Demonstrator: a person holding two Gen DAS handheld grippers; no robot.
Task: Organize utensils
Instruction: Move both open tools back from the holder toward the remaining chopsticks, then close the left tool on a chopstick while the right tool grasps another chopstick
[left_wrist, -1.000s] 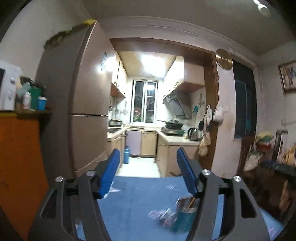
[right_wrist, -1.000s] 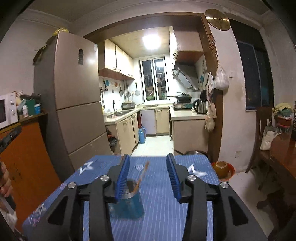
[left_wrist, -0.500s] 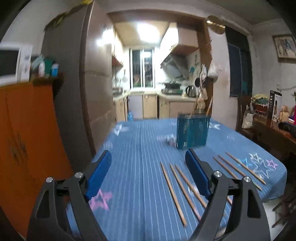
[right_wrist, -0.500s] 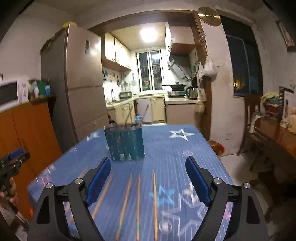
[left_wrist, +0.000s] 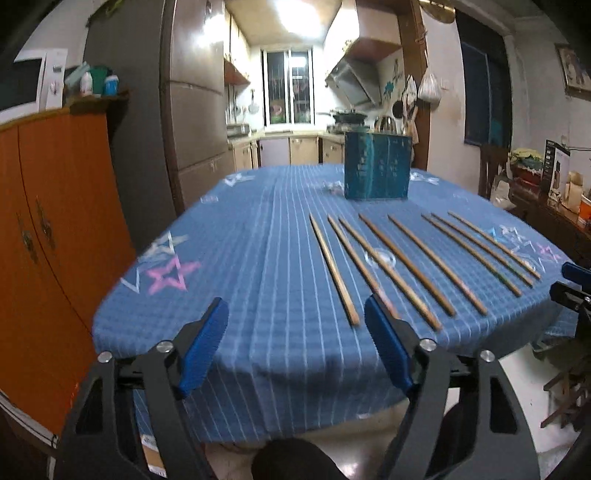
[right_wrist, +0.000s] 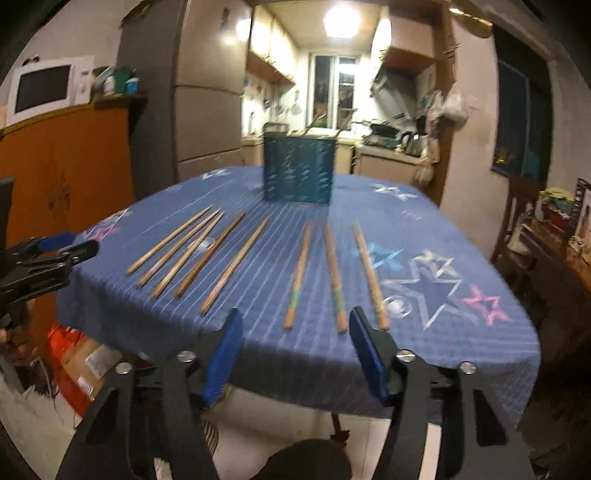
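Observation:
Several wooden chopsticks (left_wrist: 402, 258) lie side by side on the blue star tablecloth (left_wrist: 258, 240); they also show in the right wrist view (right_wrist: 301, 273). A teal slotted utensil holder (left_wrist: 376, 166) stands upright beyond them and also shows in the right wrist view (right_wrist: 299, 171). My left gripper (left_wrist: 295, 321) is open and empty, held off the table's near edge, left of the chopsticks. My right gripper (right_wrist: 295, 325) is open and empty at the near edge, in line with the right-hand chopsticks.
An orange cabinet (left_wrist: 55, 221) with a microwave (right_wrist: 48, 88) on top stands to the left. A grey fridge (left_wrist: 195, 122) is behind it. A chair and a cluttered side table (left_wrist: 546, 192) stand to the right. The kitchen lies beyond.
Both grippers have pulled back from the utensil holder to the table's near edge and dropped lower. The chopsticks on the cloth have come into full view.

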